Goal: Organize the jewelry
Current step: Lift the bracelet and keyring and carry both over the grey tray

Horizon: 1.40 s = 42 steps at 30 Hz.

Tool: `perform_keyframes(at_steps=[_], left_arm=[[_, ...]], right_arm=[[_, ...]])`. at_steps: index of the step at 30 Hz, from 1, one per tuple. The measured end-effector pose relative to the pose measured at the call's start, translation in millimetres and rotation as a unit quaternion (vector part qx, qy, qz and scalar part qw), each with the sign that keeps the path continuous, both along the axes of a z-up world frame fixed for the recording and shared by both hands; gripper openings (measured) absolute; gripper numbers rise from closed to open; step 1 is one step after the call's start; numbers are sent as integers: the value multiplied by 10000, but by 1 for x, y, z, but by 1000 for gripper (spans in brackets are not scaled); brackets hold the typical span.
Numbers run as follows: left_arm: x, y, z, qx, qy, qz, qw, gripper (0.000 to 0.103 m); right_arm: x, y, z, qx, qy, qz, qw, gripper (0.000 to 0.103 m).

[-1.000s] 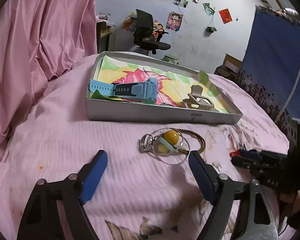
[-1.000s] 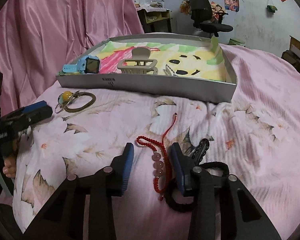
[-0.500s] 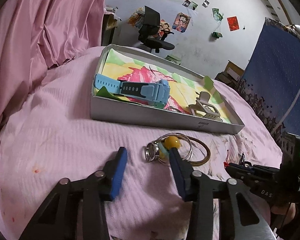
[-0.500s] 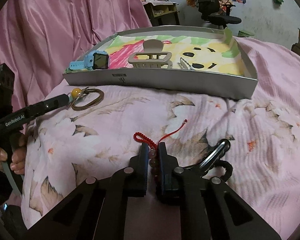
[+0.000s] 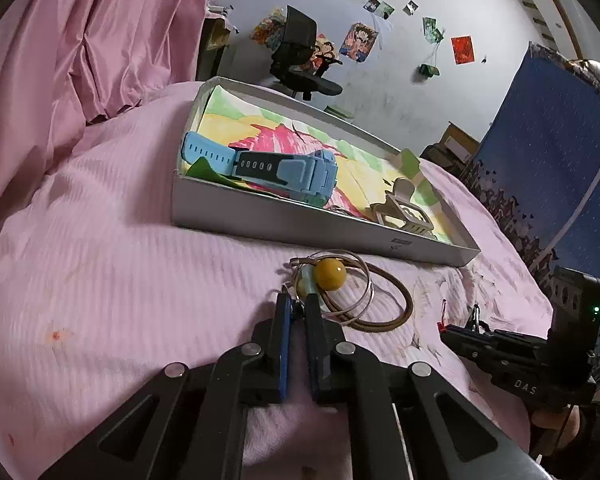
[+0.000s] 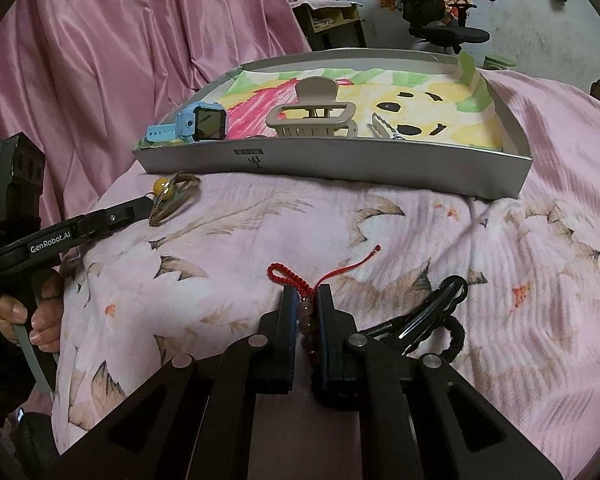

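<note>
My left gripper [image 5: 296, 304] is shut on the near edge of a wire bangle set with a yellow bead [image 5: 330, 274], which lies on the pink bed in front of a grey box [image 5: 300, 224]. It also shows in the right wrist view [image 6: 168, 192]. My right gripper [image 6: 305, 300] is shut on a red cord bracelet with pink beads [image 6: 306, 312]. The grey box [image 6: 340, 160] holds a blue watch [image 5: 268, 172], a beige hair claw [image 6: 314, 118] and a small silver clip [image 6: 382, 126].
A black hair clip and a black hair tie [image 6: 440, 320] lie just right of my right gripper. A pink curtain [image 6: 120, 60] hangs at the left. An office chair [image 5: 300, 60] and a blue panel [image 5: 548, 160] stand beyond the bed.
Both grippers have closed: the left onto the bangle set, the right onto the red bracelet. Both moved forward and lower toward the bed.
</note>
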State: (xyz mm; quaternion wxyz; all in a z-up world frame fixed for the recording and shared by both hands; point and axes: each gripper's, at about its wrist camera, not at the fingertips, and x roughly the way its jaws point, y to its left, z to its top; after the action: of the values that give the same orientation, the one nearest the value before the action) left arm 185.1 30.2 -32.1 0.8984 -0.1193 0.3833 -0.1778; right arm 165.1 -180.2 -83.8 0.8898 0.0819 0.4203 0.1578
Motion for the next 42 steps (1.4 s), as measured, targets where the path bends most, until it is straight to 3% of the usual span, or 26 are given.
perform_keyframes(at_steps=[10, 23, 35, 42], left_arm=[[-26, -2, 6, -22, -349, -50, 9994, 7], [-49, -14, 30, 143, -932, -449, 9945, 7], [-17, -40, 53, 168, -1080, -535, 9926, 7], [21, -57, 57, 174, -821, -305, 9960, 7]], right_arm=[[-7, -2, 0, 56, -102, 7, 9999, 9], [-23, 4, 28, 128, -645, 160, 9977, 8], [0, -9, 52, 252, -943, -38, 9952, 8], [33, -27, 70, 381, -1102, -501, 9919, 8]])
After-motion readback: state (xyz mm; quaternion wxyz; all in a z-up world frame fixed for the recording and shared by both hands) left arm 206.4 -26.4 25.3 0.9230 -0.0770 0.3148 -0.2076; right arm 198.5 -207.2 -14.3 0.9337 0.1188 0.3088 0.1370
